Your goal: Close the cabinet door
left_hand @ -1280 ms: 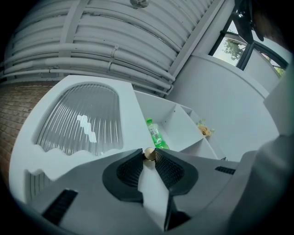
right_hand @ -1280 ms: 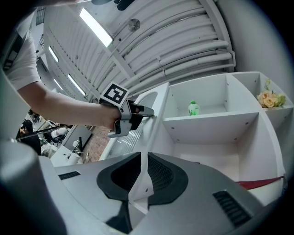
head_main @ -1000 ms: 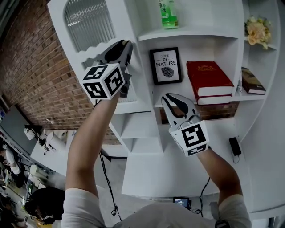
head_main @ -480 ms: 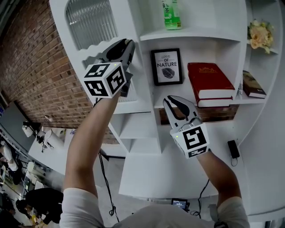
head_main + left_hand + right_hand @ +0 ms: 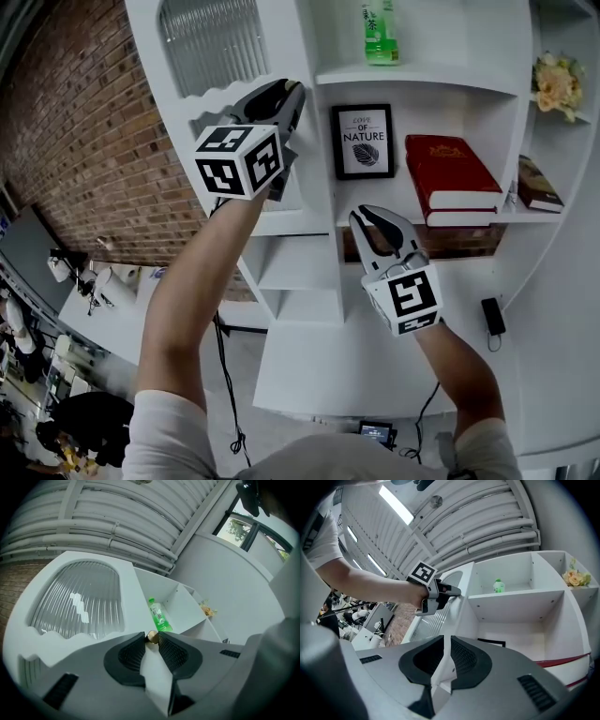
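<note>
Two grippers | left gripper (image 5: 292, 94) clamped on small brass knob (image 5: 152, 637) of cabinet door (image 5: 130, 597), which stands open ahead-left of its jaws | right gripper (image 5: 446, 638) jaws together, empty | door likely light, stiff; ribbed glass pane (image 5: 79, 602) fragile, so hold the knob only

1. The left arm (image 5: 187, 300) is bare and stretches up and forward, raised well above the right.
2. The left gripper (image 5: 152, 638) points up and away from the person, with its marker cube (image 5: 239, 161) nearest the head camera.
3. Its jaws are pinched on a small brass knob (image 5: 153, 636) at their tips.
4. The right arm (image 5: 459, 361) reaches forward lower down, at the person's right.
5. The right gripper (image 5: 446, 639) points up. Its jaws are drawn in to a thin slit with nothing between them.
</note>
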### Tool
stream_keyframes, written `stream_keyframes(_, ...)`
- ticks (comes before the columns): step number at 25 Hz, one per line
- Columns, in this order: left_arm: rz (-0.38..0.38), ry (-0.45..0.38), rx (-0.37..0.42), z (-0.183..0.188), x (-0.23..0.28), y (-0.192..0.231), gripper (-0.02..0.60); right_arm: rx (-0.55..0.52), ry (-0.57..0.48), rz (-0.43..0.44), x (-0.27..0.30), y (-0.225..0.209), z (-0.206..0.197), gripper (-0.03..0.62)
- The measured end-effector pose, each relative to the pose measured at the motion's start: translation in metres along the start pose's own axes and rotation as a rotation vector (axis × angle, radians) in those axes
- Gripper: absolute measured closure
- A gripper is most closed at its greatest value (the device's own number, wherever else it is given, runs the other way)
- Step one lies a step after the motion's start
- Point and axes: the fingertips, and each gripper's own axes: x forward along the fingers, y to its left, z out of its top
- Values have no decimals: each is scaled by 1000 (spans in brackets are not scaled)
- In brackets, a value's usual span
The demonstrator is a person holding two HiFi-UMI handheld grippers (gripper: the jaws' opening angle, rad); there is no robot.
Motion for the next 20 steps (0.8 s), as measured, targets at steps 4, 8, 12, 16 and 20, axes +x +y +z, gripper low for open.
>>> stream_keyframes(4,-22,-9,-13,1,-3,1,502,-19,15,-20,-4,6,6,531)
stream_keyframes(8,-46,-11,-39,3,-3,1,499,-38,24,-54,-14,5,12,531)
stream_keyframes(12,-72,-21,-61,3,-8,0,497,-59,39,-75,-23,6,18,531)
stream_keyframes(16,-95,-67,-71,14,-16,-1,497,-82,41,-92,-31,5,28,531)
stream_keyframes(20,-111,-106,-80,29,-28,-4,497,-97,35,-100,-36,8,38,531)
